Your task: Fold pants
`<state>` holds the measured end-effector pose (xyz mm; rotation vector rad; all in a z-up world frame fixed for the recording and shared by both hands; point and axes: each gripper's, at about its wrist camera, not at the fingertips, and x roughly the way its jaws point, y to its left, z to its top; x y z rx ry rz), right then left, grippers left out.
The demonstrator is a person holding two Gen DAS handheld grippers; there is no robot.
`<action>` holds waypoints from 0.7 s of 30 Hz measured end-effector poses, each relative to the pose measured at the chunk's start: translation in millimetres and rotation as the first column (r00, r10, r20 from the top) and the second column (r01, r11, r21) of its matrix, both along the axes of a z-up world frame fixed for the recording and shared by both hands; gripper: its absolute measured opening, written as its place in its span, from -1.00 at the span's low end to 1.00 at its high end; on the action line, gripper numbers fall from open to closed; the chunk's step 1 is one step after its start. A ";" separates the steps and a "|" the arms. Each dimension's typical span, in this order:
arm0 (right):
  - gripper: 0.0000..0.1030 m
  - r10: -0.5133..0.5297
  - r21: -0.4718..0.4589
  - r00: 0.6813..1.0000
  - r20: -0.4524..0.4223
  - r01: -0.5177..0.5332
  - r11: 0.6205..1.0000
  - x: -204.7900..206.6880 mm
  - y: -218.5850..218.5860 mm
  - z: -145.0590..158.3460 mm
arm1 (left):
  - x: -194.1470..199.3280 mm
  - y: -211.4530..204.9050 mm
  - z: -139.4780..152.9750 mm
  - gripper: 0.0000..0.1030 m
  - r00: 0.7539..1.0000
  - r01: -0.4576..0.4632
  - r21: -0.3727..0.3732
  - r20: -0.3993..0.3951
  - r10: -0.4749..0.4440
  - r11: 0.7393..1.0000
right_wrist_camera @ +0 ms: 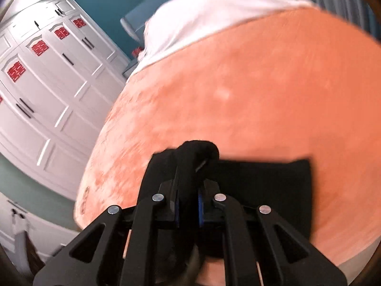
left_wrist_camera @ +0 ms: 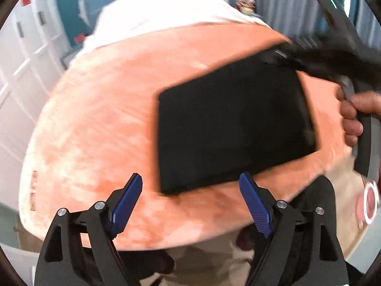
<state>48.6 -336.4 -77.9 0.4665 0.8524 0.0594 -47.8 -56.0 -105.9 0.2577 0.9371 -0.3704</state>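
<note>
The black pants (left_wrist_camera: 233, 124) lie folded into a rectangle on the orange blanket (left_wrist_camera: 107, 119), toward the right side of the bed. My left gripper (left_wrist_camera: 190, 176) hovers at their near edge, its blue pads (left_wrist_camera: 128, 202) spread wide with nothing between them. In the right wrist view, my right gripper (right_wrist_camera: 189, 186) is shut on a bunched fold of the pants (right_wrist_camera: 266, 186) at their near left corner, and the cloth bulges up past the fingertips. A hand (left_wrist_camera: 352, 119) holds that gripper's handle at the right edge of the left wrist view.
The orange blanket (right_wrist_camera: 238, 95) covers most of the bed, with white bedding (right_wrist_camera: 214, 7) at the far end. White wardrobe doors (right_wrist_camera: 47, 90) stand along the left. Grey curtains (left_wrist_camera: 285, 0) hang at the back right. Both views are motion-blurred.
</note>
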 end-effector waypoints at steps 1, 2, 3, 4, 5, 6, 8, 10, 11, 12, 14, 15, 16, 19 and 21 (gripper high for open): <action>-0.22 -0.016 -0.091 0.997 -0.080 0.009 0.996 8.6 -12.9 -24.8 | 4.7 7.5 1.0 0.62 1.000 -0.028 0.006 0.004 0.028 1.000; 0.13 -0.075 -0.180 0.978 -0.194 0.040 0.983 14.0 -24.0 -53.3 | 14.0 15.9 -1.1 0.62 0.998 -0.057 0.011 -0.003 0.057 0.998; 0.24 -0.146 -0.248 0.944 -0.296 0.072 0.966 14.1 -33.2 -76.1 | 18.7 21.4 -3.1 0.62 0.997 -0.080 0.015 -0.008 0.080 0.997; 0.08 -0.176 -0.242 0.920 -0.349 0.094 0.966 9.8 -40.8 -88.1 | 27.4 28.3 -7.2 0.62 0.994 -0.109 0.027 -0.018 0.109 0.994; 0.08 -0.177 -0.142 0.929 -0.325 0.138 0.980 -5.7 -49.5 -90.3 | 33.2 34.4 -10.2 0.62 0.991 -0.133 0.041 -0.029 0.134 0.990; 0.08 -0.189 -0.040 0.949 -0.251 0.185 0.982 -25.2 -54.9 -84.3 | 38.1 41.9 -12.8 0.62 0.987 -0.158 0.053 -0.033 0.160 0.986; 0.09 -0.215 0.011 0.960 -0.182 0.220 0.975 -51.1 -53.2 -75.6 | 44.2 53.5 -18.5 0.62 0.979 -0.199 0.071 -0.034 0.202 0.977; 0.10 -0.205 0.006 0.963 -0.175 0.209 0.978 -62.2 -46.5 -73.1 | 52.6 63.5 -28.7 0.62 0.970 -0.232 0.090 -0.051 0.237 0.969; 0.11 -0.188 0.017 0.966 -0.175 0.194 0.981 -64.3 -41.8 -73.3 | 52.8 61.9 -31.3 0.62 0.967 -0.241 0.097 -0.057 0.247 0.966; 0.10 -0.162 0.024 0.969 -0.187 0.169 0.985 -62.0 -37.5 -76.0 | 57.8 64.4 -35.4 0.62 0.962 -0.255 0.102 -0.070 0.263 0.961; 0.12 -0.151 -0.006 0.967 -0.204 0.153 0.988 -58.2 -30.1 -84.8 | 60.1 66.7 -34.9 0.62 0.956 -0.271 0.100 -0.084 0.280 0.957; 0.12 -0.141 -0.008 0.967 -0.212 0.142 0.990 -55.0 -29.3 -89.3 | 62.6 68.3 -34.8 0.62 0.954 -0.276 0.094 -0.093 0.285 0.957; 0.15 -0.136 0.000 0.967 -0.218 0.139 0.990 -46.2 -27.3 -94.3 | 64.9 72.1 -35.9 0.62 0.951 -0.285 0.091 -0.098 0.293 0.954; 0.29 -0.141 0.014 0.963 -0.230 0.148 0.989 -31.3 -31.0 -110.6 | 63.7 73.9 -34.4 0.62 0.945 -0.300 0.082 -0.109 0.307 0.951; 0.32 -0.148 -0.012 0.954 -0.261 0.151 0.989 -20.7 -27.0 -119.2 | 64.4 77.1 -35.1 0.62 0.943 -0.307 0.094 -0.105 0.316 0.947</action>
